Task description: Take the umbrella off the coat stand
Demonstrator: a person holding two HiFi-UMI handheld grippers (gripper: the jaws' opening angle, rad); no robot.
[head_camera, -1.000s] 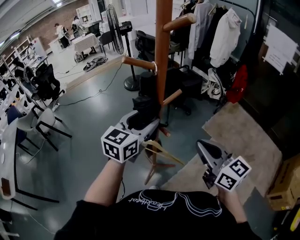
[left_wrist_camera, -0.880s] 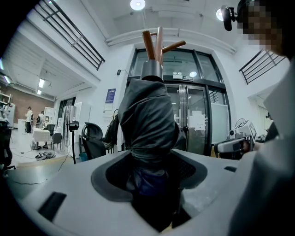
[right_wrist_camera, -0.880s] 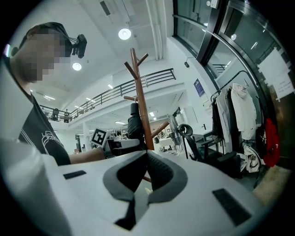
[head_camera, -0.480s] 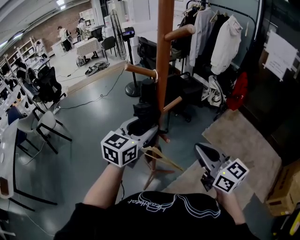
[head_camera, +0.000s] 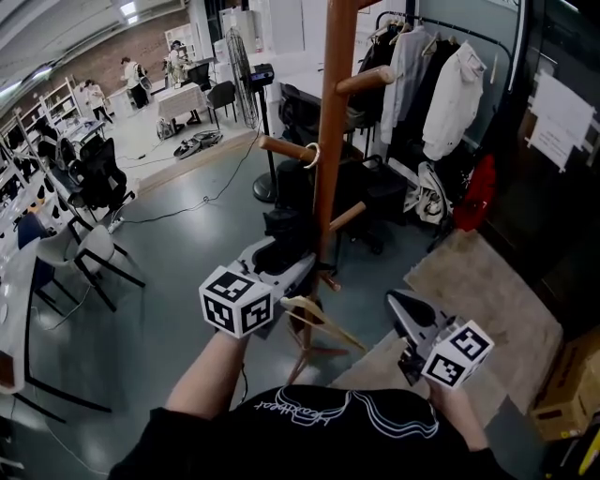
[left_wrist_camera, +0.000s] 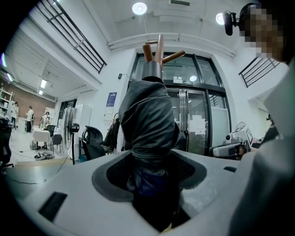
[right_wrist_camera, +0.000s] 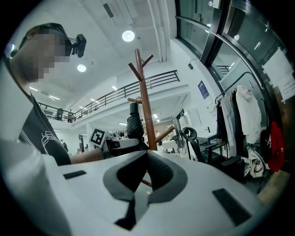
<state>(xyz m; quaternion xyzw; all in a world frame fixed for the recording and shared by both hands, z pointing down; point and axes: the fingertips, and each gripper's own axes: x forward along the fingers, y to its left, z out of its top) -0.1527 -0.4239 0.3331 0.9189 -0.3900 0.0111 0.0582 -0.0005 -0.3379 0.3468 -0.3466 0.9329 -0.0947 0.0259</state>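
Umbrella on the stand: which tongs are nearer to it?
Left. The left tongs are clamped on the umbrella itself; the right tongs are shut, off to its right and nearer the person, apart from it.

an open-plan office or lab hall — rows of desks (head_camera: 11,309) and black office chairs (head_camera: 98,173) down the left, people (head_camera: 131,75) at a table (head_camera: 183,96) upper left, coats (head_camera: 450,89) on a rail (head_camera: 450,19) upper right.

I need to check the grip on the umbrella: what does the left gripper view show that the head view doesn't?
Only the left gripper view: the left gripper's pads pressed on the folded black umbrella, with glass doors behind. Only the head view: the feet of the coat stand, the beige rug, the left gripper's marker cube. Both: the umbrella beside the stand's wooden post.
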